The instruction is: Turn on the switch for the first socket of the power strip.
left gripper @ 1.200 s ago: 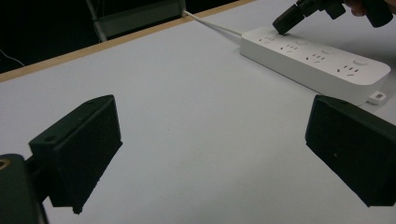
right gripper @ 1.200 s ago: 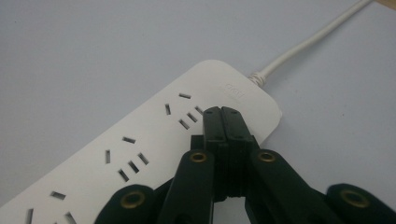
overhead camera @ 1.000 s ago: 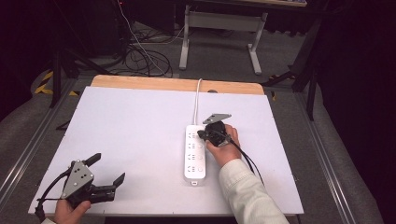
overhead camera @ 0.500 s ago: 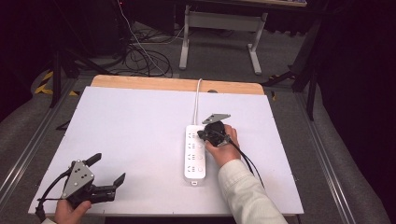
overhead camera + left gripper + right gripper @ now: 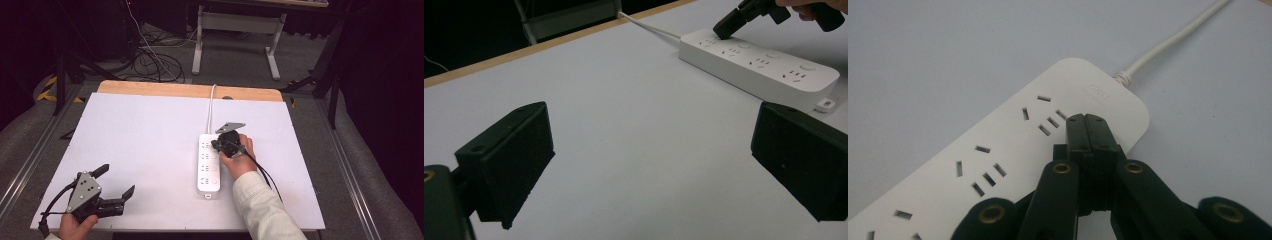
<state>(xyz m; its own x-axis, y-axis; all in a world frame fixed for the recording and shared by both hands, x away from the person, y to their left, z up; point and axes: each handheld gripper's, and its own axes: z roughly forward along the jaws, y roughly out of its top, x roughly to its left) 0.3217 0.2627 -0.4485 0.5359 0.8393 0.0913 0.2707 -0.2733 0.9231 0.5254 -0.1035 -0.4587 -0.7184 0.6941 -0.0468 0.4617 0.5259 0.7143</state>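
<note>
A white power strip [image 5: 209,167] lies on the white table, right of centre, and its cord [image 5: 212,107] runs off the far edge. My right gripper [image 5: 216,145] is shut with nothing between its jaws. In the right gripper view its joined tips [image 5: 1085,120] rest on the strip's top [image 5: 998,150] beside the last socket, near the cord end [image 5: 1168,45]. My left gripper [image 5: 116,181] is open and holds nothing at the near left corner. The left gripper view looks between its wide-apart jaws [image 5: 649,155] across bare table to the strip [image 5: 764,65] and the right gripper [image 5: 724,31].
A wooden strip [image 5: 190,90] edges the table's far side. Beyond it are a desk frame [image 5: 235,30] and loose cables [image 5: 155,65] on the floor. Metal rails [image 5: 30,155] run along both sides of the table.
</note>
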